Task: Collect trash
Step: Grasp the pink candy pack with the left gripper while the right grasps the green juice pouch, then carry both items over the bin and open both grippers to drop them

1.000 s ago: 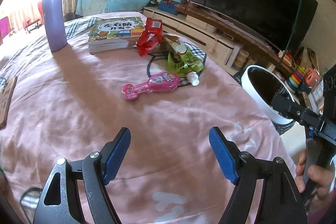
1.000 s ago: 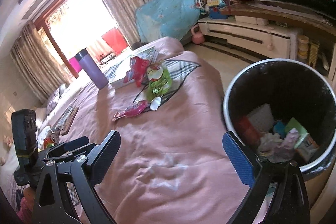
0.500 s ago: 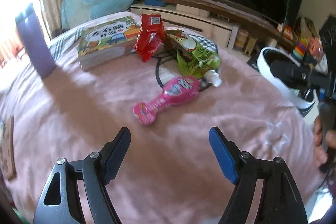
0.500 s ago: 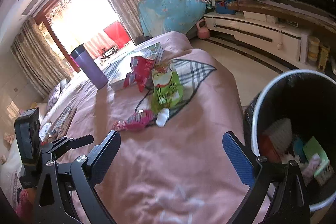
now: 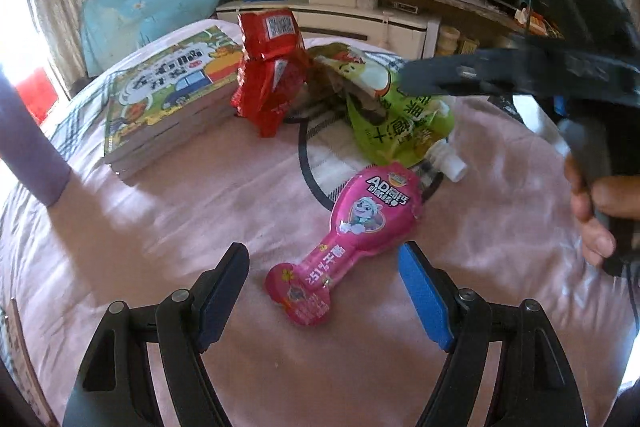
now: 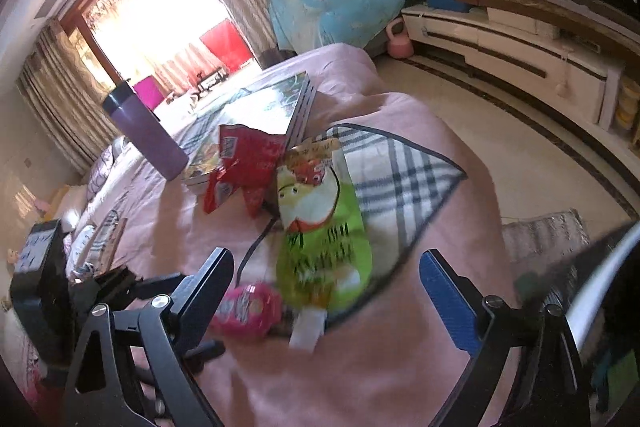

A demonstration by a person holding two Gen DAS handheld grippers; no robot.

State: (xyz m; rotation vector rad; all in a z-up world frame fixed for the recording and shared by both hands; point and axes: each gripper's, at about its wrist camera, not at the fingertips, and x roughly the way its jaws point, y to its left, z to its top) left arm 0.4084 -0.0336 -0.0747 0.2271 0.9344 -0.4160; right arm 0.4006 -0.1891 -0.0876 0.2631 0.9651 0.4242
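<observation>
A pink drink pouch lies on the pink bedspread, its narrow end between the open jaws of my left gripper. A green spouted pouch and a red snack wrapper lie beyond it. In the right wrist view the green pouch lies just ahead of my open, empty right gripper, with the pink pouch at the left jaw and the red wrapper farther back. My right gripper also shows in the left wrist view, above the green pouch.
A stack of picture books and a purple bottle stand behind the trash. The white rim of the trash bin is at the right edge. A TV cabinet runs along the far wall.
Both grippers moved forward toward the wrappers. The pink pouch now reaches between my left jaws. The bin slid almost out of the right wrist view.
</observation>
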